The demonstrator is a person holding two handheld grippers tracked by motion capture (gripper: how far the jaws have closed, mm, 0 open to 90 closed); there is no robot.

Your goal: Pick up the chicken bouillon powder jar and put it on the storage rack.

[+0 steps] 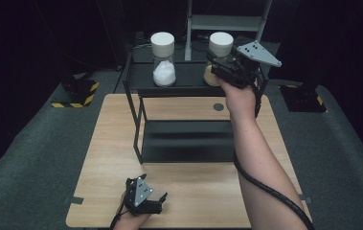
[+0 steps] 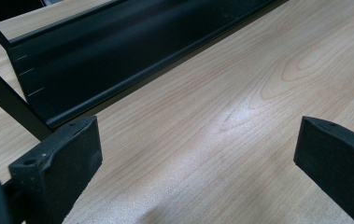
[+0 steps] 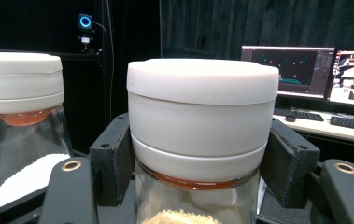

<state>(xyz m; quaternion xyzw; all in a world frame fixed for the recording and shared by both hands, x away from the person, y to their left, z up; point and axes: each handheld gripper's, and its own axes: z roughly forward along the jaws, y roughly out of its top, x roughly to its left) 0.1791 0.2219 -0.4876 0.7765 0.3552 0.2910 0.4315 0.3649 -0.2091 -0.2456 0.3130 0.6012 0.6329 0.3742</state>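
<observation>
Right tool [image 1: 217, 67] up on the shelf [image 1: 188, 79] at 1 o'clock, jaws clamped on the tan jar's [image 3: 198, 200] white lid [image 3: 202, 116] | white-powder jar [image 1: 163, 60] beside it at 11 | left tool [image 1: 156, 201] wide open, empty, low over the tabletop [image 1: 193, 191] at 7

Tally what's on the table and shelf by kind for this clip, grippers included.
Glass jars with white lids: 2, the jar of white powder and the jar of tan powder
Black metal shelf racks: 1
Handheld grippers: 2, the left gripper and the right gripper
Total: 5
</observation>
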